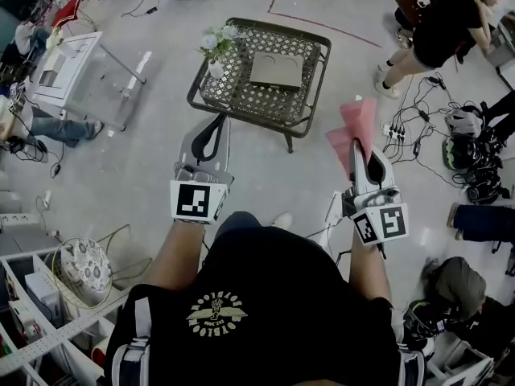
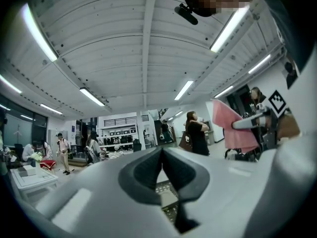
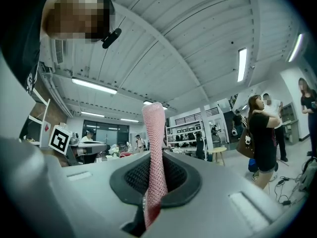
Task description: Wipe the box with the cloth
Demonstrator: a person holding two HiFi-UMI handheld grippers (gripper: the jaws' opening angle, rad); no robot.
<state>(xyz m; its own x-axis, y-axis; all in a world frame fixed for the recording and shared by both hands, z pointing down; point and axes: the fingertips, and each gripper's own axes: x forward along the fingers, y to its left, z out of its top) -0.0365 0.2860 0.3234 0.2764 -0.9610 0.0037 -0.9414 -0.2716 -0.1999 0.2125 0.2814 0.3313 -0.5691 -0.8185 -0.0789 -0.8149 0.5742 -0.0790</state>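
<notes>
Right tool [image 1: 359, 153] clenched on pink cloth [image 1: 354, 123]; cloth stands up out of jaws, folded edge on top in right gripper view. Cloth held in air, well apart from box. Left tool [image 1: 214, 123] closed, jaw tips pressed together, empty. Box [image 1: 276, 69], flat, beige, lies on dark wicker counter [image 1: 241, 103] ahead of both tools. White flowers [image 1: 217, 40] in vase stand on counter's left corner, beside box. Both tools well apart from counter.
</notes>
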